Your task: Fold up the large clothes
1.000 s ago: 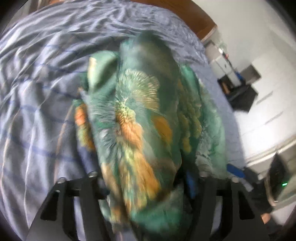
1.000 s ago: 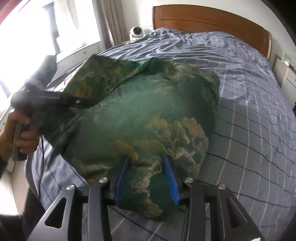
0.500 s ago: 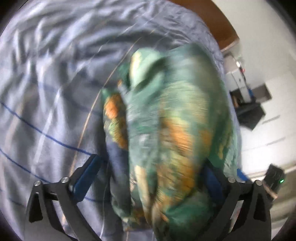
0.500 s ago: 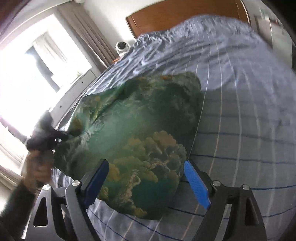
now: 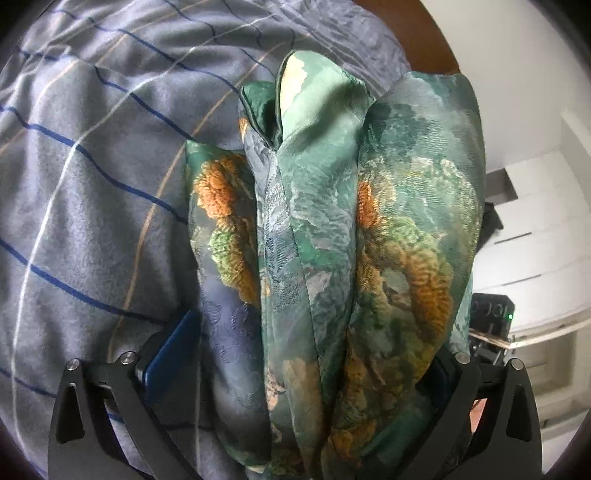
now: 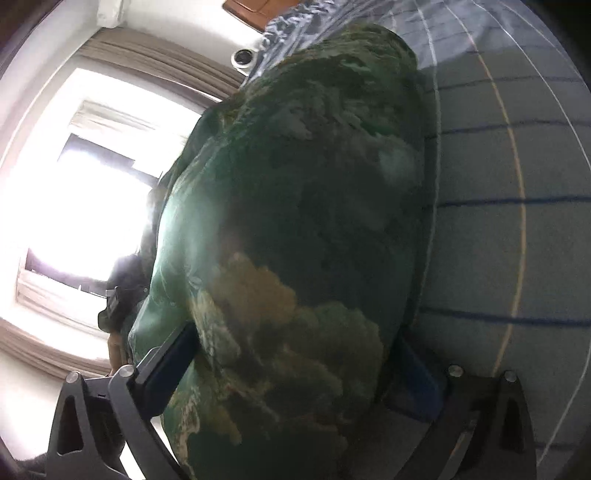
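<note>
Since a second ago both grippers have spread wide: the left gripper (image 5: 295,373) and right gripper (image 6: 295,369) now straddle the green patterned garment (image 5: 332,229) without pinching it, so a fold looks released. It lies bunched on the striped bedsheet (image 5: 92,184), long axis running toward the headboard (image 5: 417,33)

Both wrist views close over garment (image 5: 332,240).

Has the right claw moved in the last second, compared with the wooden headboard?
Yes. The right claw has tipped and closed in on the green cloth; the headboard has slid to the view's top edge.
</note>
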`<state>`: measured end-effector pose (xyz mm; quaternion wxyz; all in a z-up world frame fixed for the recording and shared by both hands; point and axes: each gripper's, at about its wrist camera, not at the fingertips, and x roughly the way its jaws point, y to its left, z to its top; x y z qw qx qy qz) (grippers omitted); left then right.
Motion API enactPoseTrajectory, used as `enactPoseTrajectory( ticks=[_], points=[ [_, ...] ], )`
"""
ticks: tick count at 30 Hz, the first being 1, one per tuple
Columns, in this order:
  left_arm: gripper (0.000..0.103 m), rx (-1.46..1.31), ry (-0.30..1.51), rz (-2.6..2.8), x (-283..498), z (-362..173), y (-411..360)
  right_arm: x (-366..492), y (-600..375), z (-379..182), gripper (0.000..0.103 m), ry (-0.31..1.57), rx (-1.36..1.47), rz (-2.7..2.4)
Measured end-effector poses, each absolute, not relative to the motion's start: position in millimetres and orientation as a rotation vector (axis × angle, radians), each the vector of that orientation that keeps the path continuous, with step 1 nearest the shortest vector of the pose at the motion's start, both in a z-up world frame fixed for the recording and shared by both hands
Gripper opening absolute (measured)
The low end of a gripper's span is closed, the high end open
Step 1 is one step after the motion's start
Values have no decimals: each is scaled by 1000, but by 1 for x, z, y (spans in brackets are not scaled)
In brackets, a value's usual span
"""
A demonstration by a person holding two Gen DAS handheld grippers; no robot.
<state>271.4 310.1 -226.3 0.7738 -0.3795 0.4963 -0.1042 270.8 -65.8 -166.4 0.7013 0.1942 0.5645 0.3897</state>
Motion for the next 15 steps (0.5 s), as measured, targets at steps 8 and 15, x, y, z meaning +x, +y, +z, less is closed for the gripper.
enactPoseTrajectory(
  ticks=[8,15],
  points=[
    [55,-652,982,-237,266,-164,280,236,-47,-100,77,1034,171,873],
    [55,-588,918,-280,354,-127,242,285,-88,-59,77,905,208,873]
  ],
)
